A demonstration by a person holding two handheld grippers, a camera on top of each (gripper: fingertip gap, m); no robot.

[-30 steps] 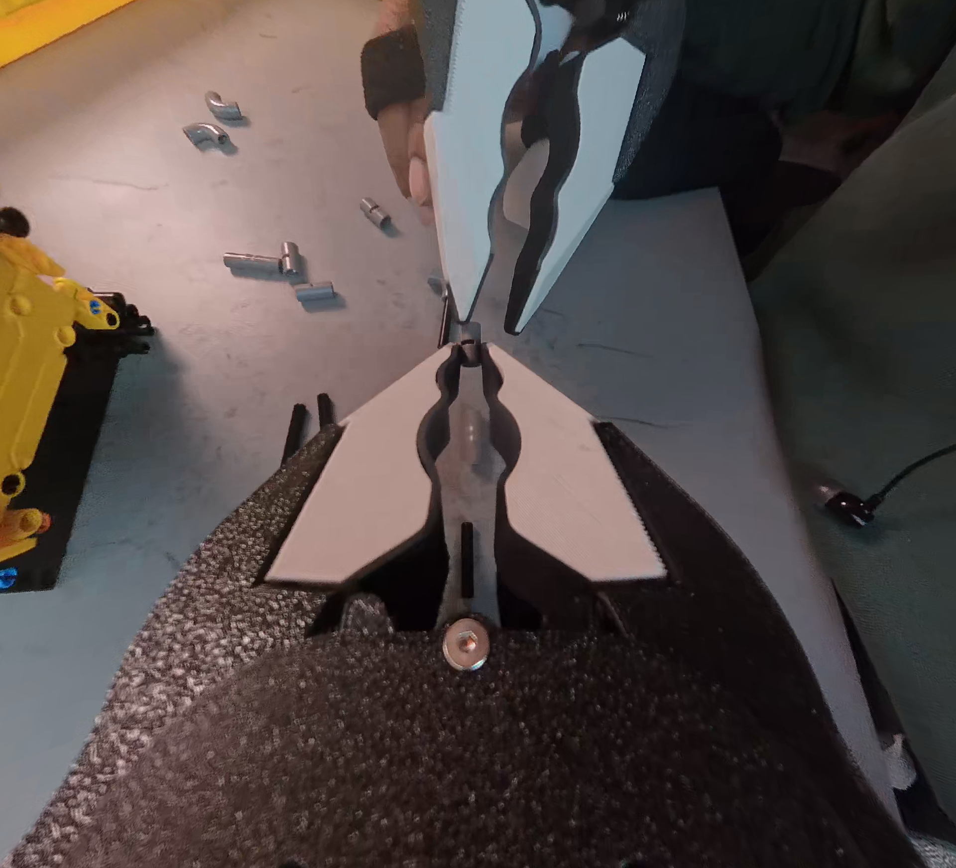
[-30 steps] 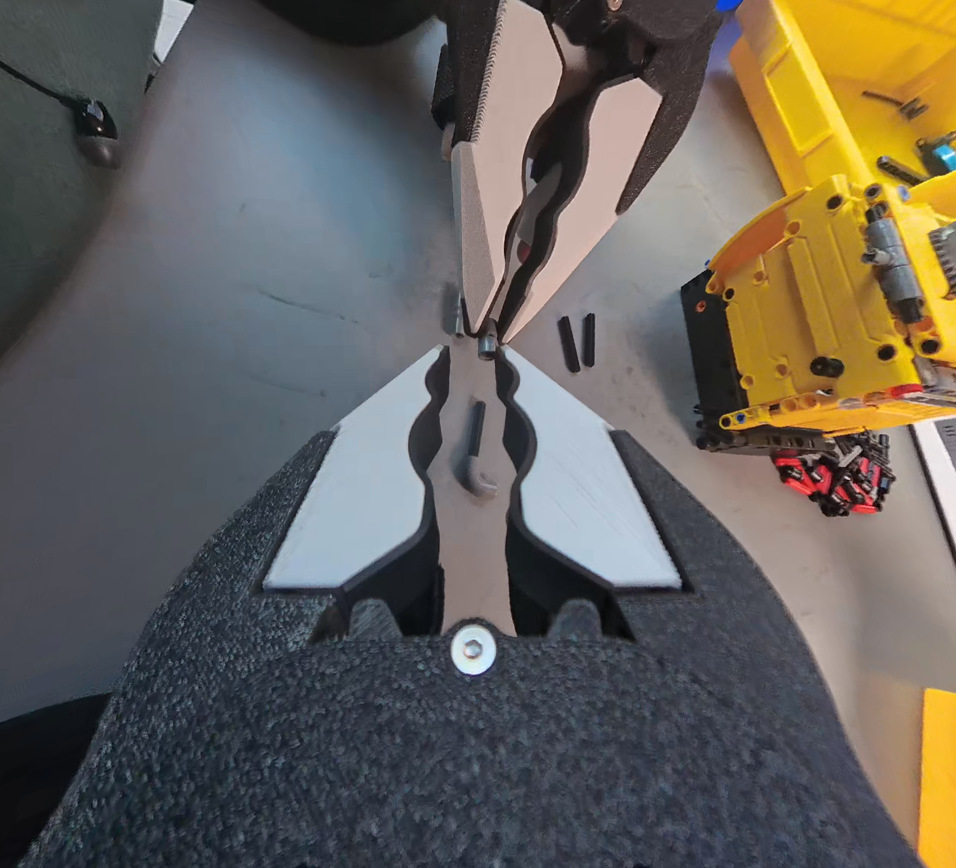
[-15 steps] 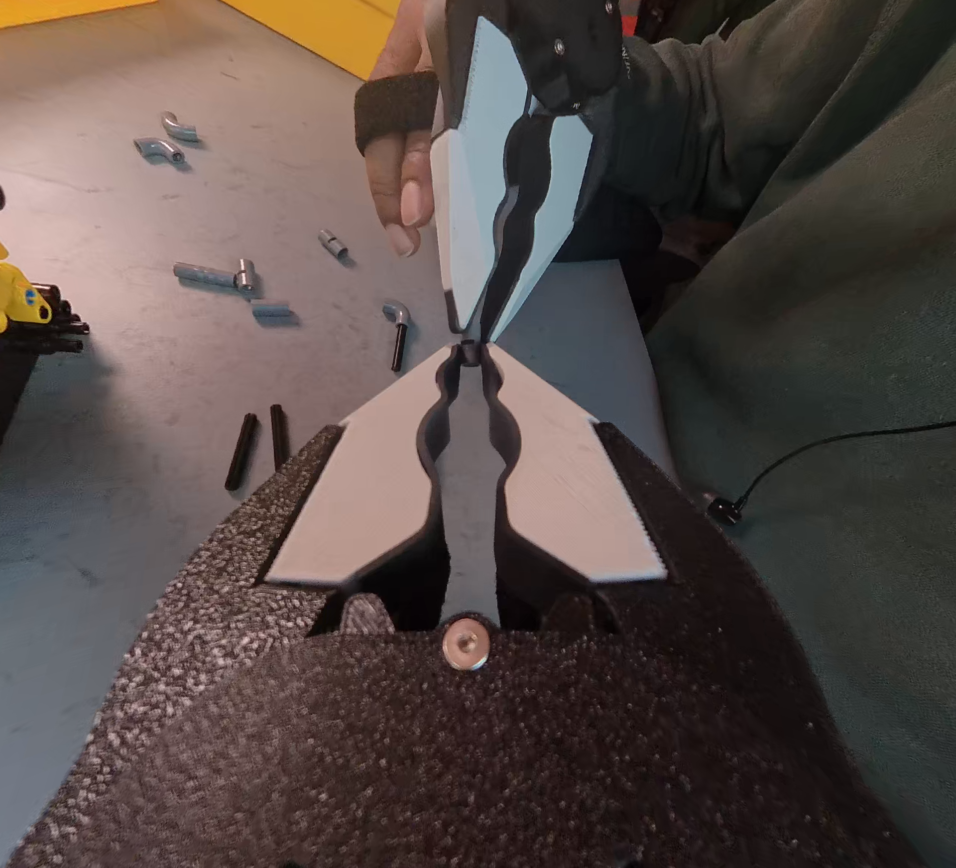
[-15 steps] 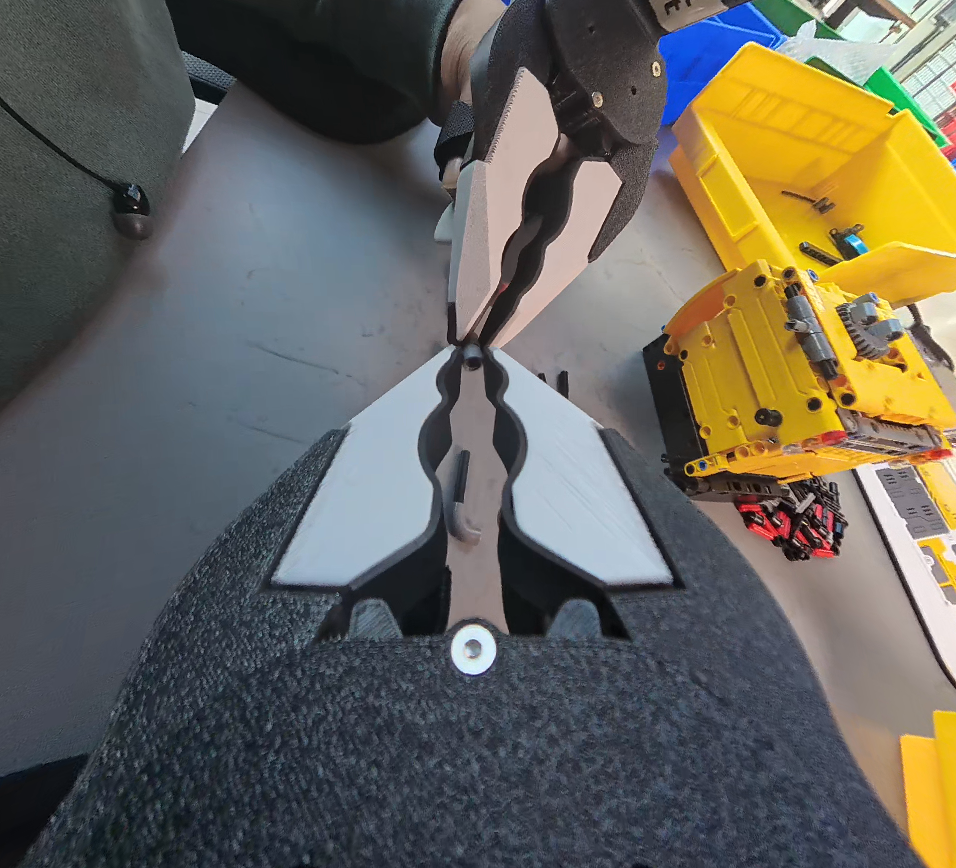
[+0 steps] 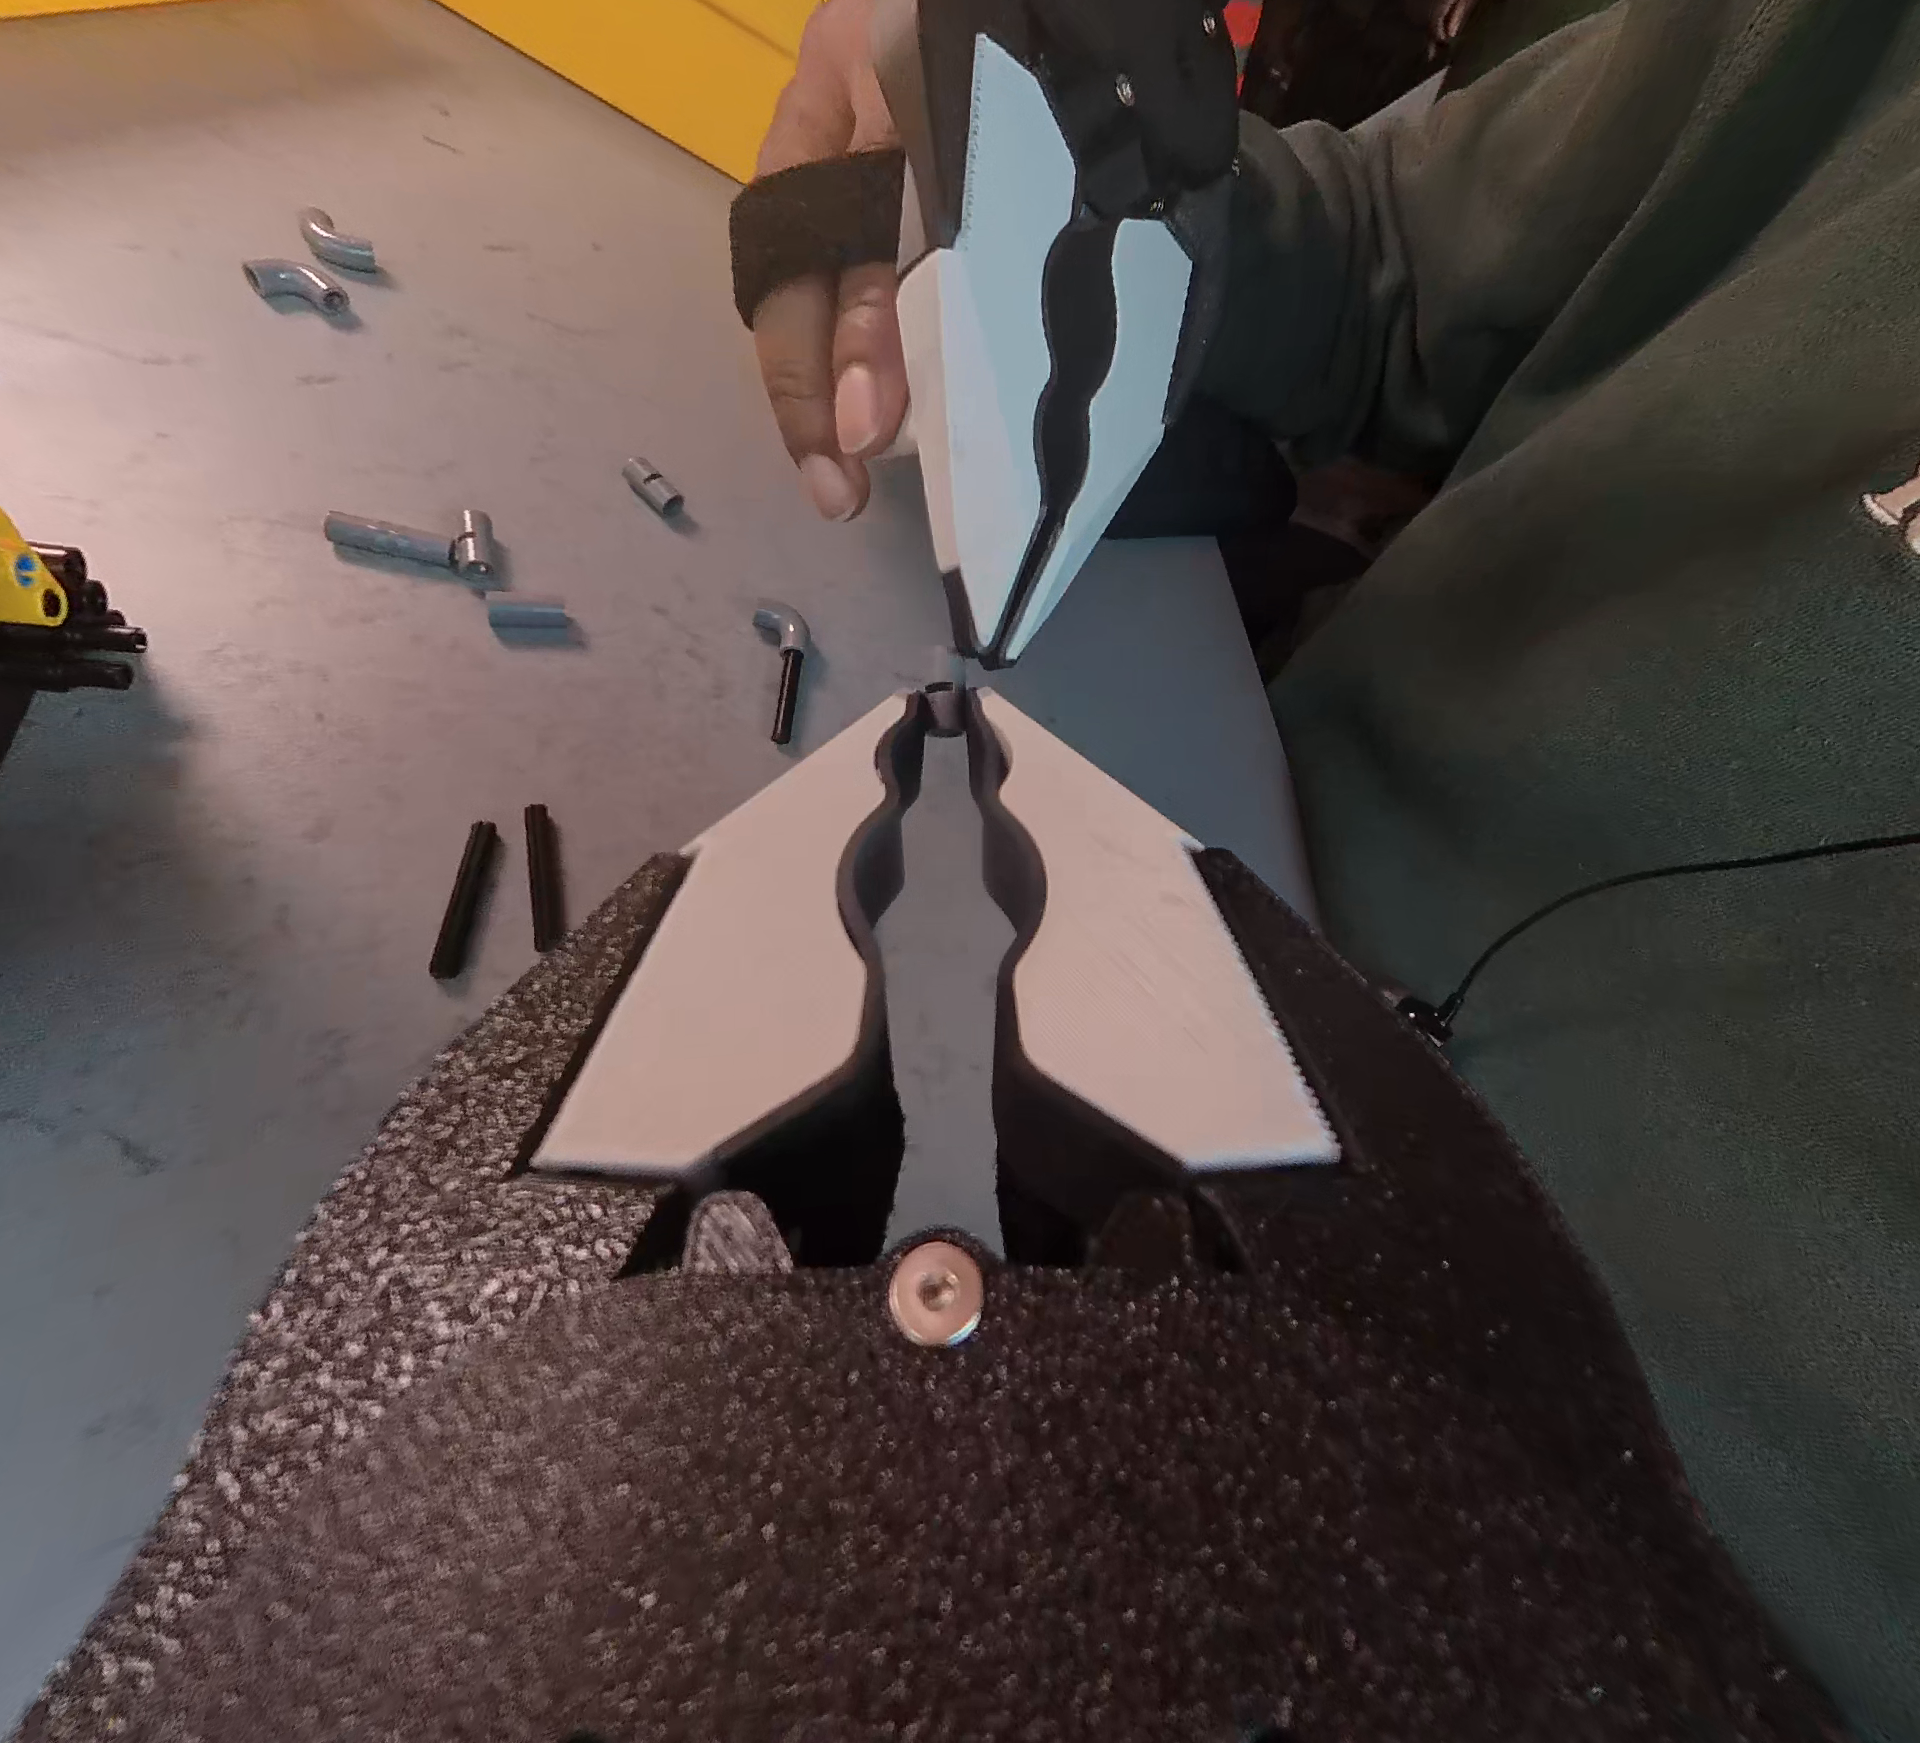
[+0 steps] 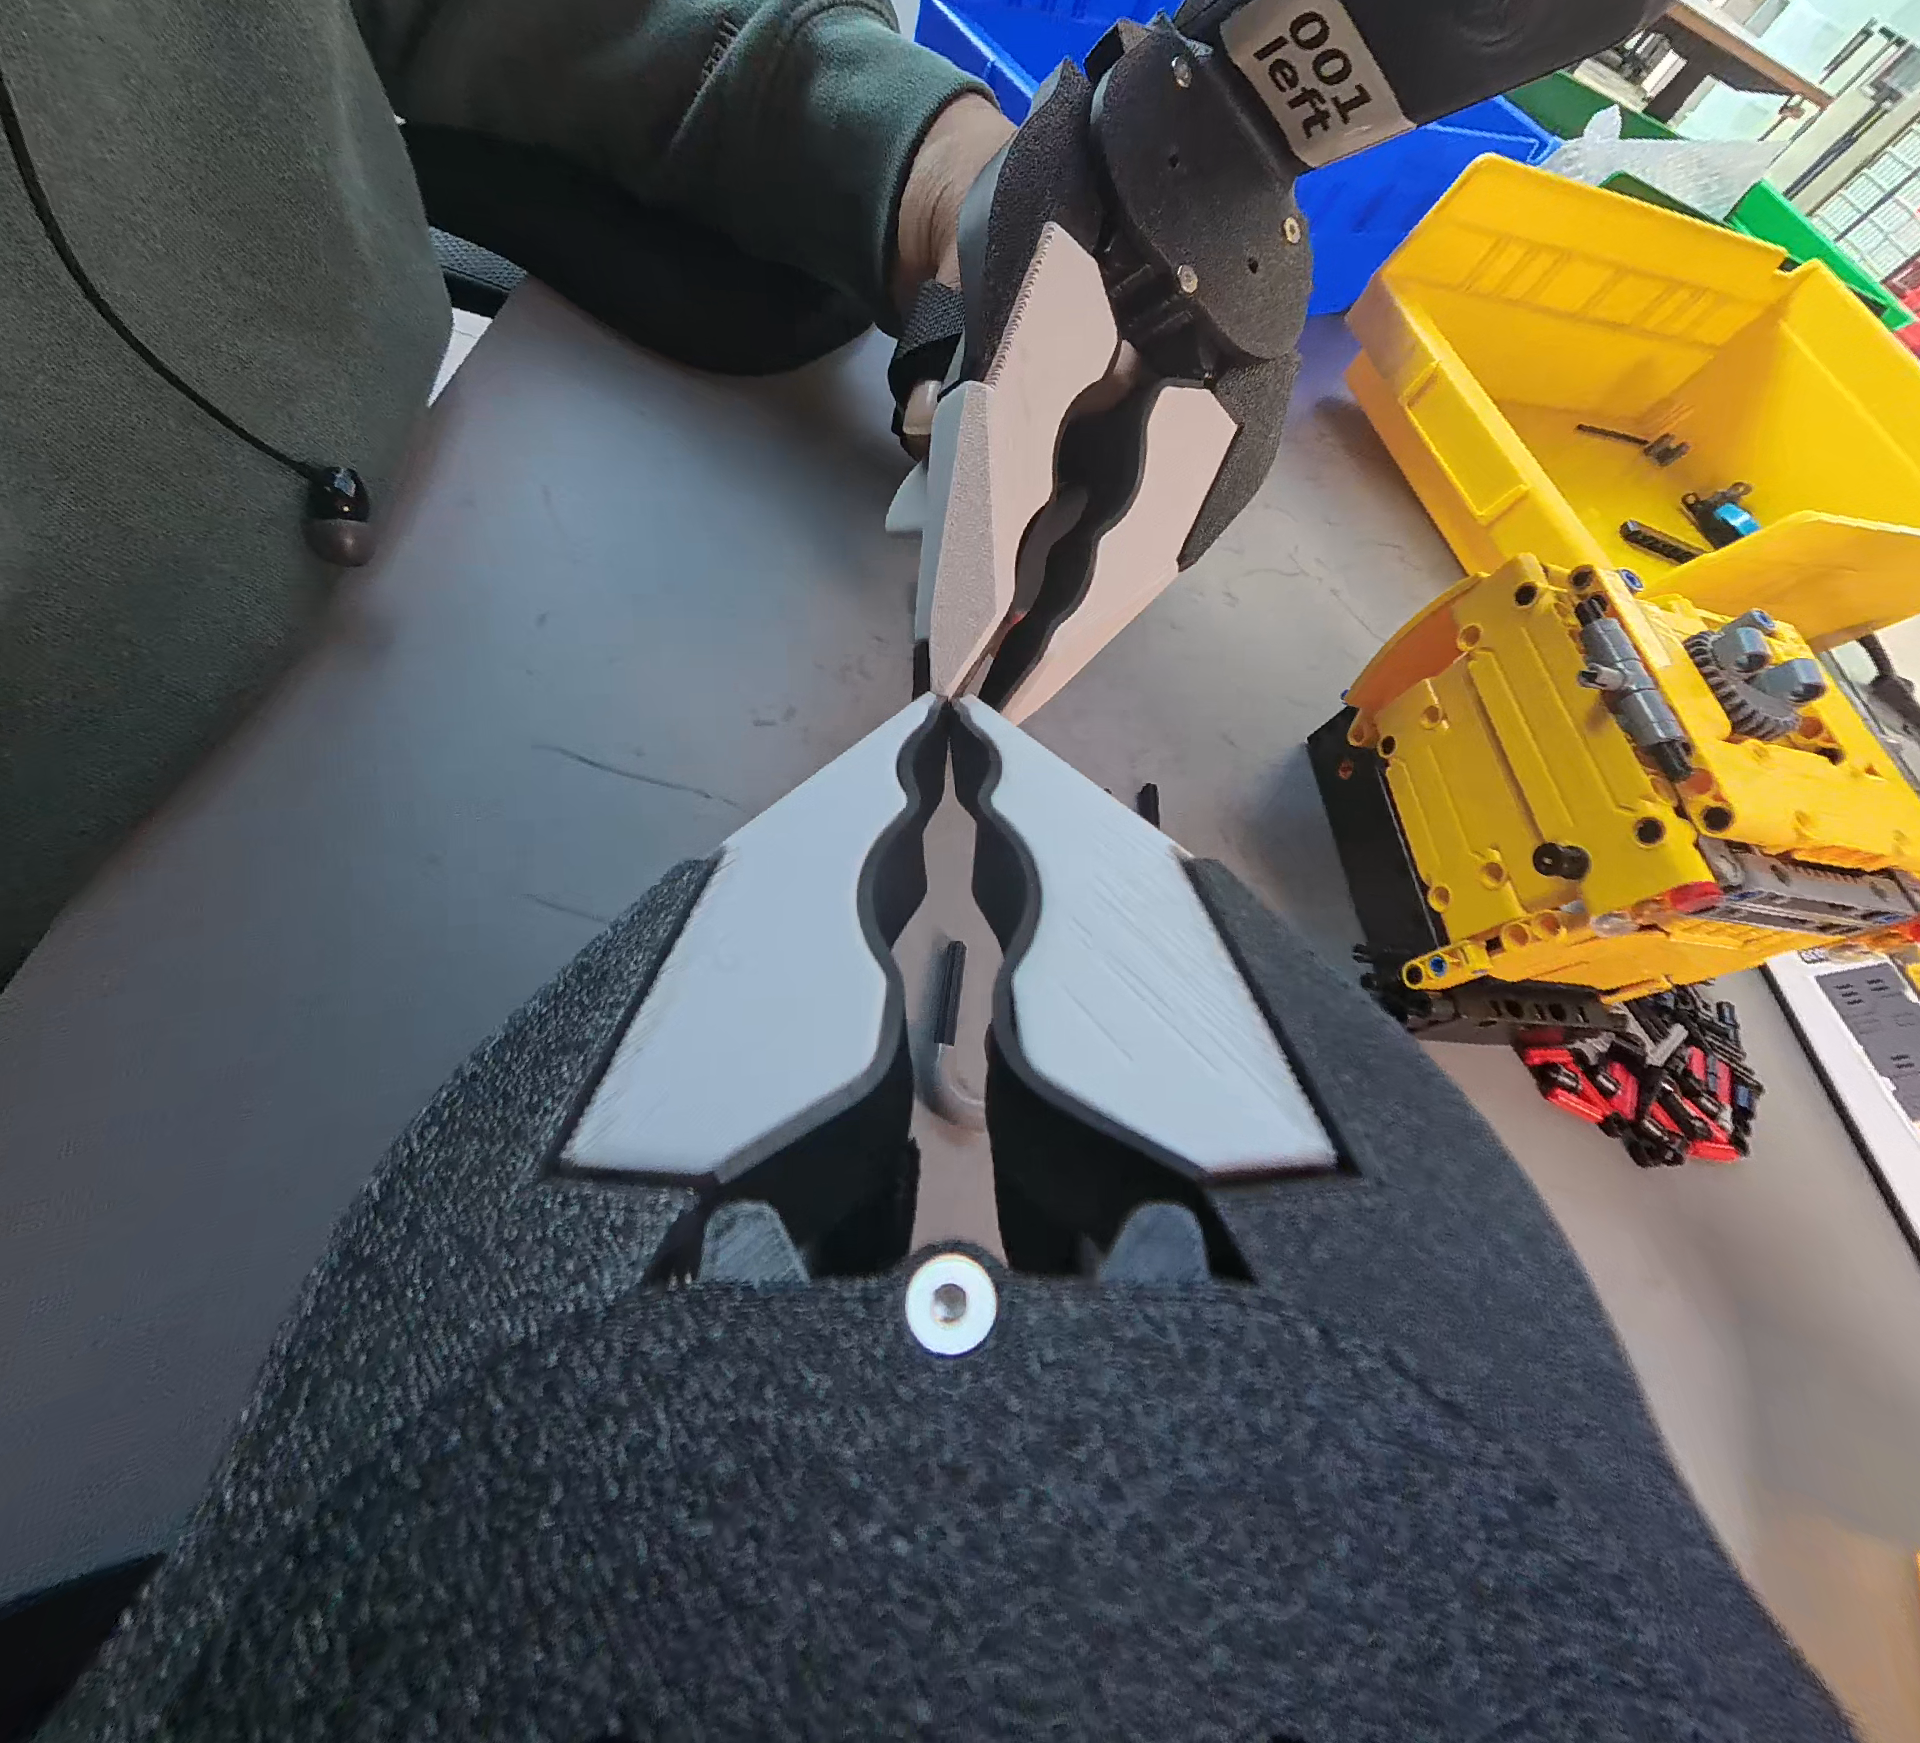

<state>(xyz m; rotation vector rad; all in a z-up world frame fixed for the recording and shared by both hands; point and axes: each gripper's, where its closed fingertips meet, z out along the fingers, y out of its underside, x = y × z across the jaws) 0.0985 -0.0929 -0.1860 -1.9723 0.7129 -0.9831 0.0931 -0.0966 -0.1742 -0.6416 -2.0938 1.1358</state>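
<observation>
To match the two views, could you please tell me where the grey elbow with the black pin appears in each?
Left wrist view: elbow on the table, left of the left tongs.
Right wrist view: elbow at lower middle, seen through the gap inside the right tongs.
Shared landmark: yellow model.

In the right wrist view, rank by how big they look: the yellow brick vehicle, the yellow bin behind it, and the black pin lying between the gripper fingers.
1. yellow brick vehicle and yellow bin: they look alike, and the bin is farther, so unsure.
2. black pin: clearly smallest.
</observation>
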